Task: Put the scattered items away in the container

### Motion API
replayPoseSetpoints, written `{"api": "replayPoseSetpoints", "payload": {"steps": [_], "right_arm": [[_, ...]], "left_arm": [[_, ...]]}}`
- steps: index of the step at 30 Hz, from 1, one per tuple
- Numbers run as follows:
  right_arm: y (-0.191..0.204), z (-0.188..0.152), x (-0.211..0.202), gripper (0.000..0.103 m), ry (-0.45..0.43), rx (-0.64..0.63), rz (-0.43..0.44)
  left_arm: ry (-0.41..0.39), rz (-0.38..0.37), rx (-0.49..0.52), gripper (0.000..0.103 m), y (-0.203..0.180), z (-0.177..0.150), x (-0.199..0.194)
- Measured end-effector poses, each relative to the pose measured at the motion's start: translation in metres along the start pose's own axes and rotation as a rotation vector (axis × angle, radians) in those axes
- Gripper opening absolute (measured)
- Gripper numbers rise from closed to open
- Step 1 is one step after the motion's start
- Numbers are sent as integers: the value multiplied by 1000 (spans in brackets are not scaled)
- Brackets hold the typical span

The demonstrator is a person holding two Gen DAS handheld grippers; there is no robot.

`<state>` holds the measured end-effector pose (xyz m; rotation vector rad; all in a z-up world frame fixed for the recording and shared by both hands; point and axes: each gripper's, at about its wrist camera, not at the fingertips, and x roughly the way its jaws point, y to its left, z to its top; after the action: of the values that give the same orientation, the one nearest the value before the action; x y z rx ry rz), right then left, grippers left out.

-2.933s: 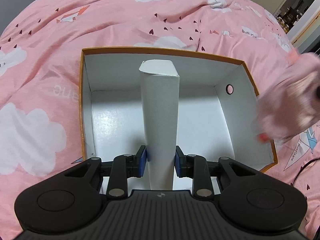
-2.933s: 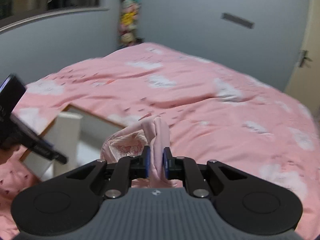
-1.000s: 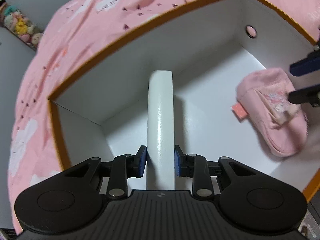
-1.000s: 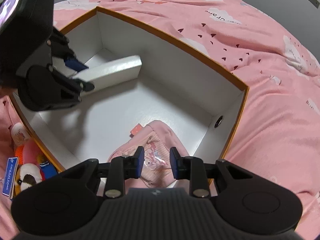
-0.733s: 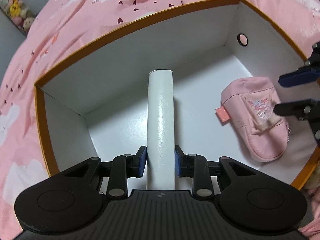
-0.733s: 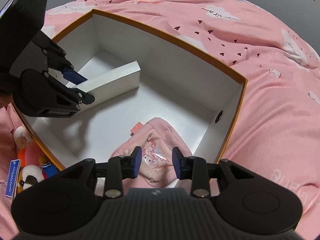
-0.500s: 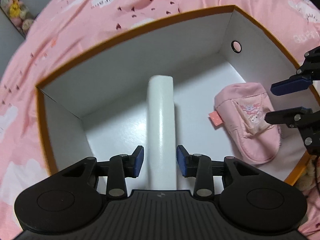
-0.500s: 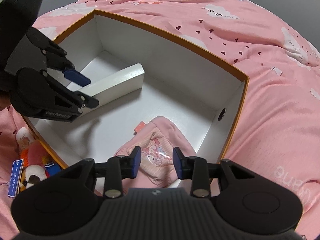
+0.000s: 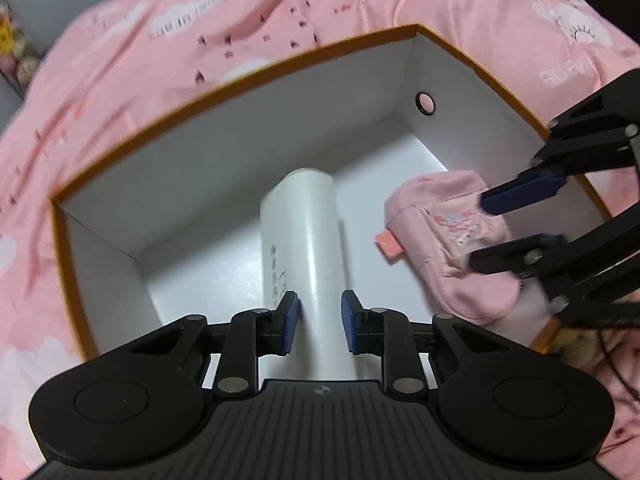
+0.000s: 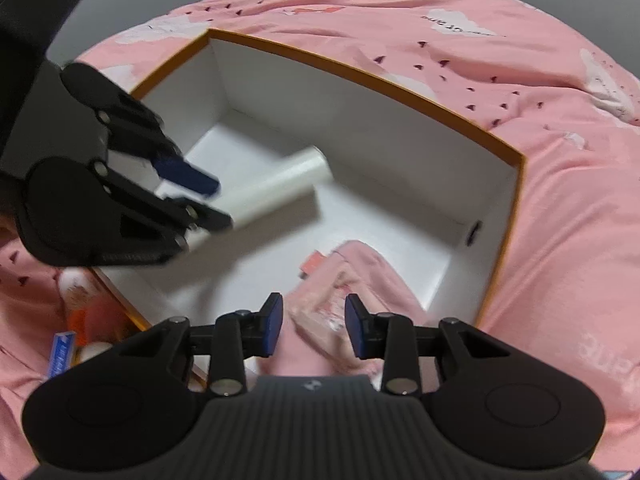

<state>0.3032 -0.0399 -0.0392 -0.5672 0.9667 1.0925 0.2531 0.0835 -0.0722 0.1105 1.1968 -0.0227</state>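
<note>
The container (image 9: 240, 80) is a white box with an orange rim, lying on the pink bed. A long white carton (image 9: 308, 240) rests on its floor. My left gripper (image 9: 319, 320) hovers over the carton's near end. Its jaws are closing, and the carton passes under the pads without being pressed. A pink pouch (image 9: 440, 232) lies in the right part of the container. My right gripper (image 10: 313, 324) stands over the pouch (image 10: 360, 276). Its jaws are closing slightly, both pads apart from the cloth. The right wrist view also shows the left gripper (image 10: 222, 204) and the carton (image 10: 280, 184).
Small plush toys (image 10: 80, 300) and a blue packet (image 10: 60, 356) lie on the bedspread (image 10: 520, 80) just outside the container's near left wall. The right wall has a round finger hole (image 9: 425, 101). The two grippers are close together over the container.
The left jaws let go of the white carton, spread, then narrowed again; the carton now lies tilted on the container floor. The right gripper stays over the pouch it set down.
</note>
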Motion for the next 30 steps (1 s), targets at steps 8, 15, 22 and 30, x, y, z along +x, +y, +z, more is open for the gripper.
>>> {"api": "replayPoseSetpoints", "payload": {"steps": [8, 15, 22, 30], "right_arm": [[3, 22, 26, 29, 50, 10, 70], [23, 40, 62, 29, 175, -169, 73], [42, 49, 77, 31, 168, -428, 123], [53, 64, 91, 71, 206, -560, 77]], "left_arm": [[17, 2, -72, 25, 18, -4, 2], [-28, 6, -118, 25, 44, -5, -25], [-18, -8, -110, 25, 58, -4, -30], [-36, -25, -120, 25, 69, -4, -35]]}}
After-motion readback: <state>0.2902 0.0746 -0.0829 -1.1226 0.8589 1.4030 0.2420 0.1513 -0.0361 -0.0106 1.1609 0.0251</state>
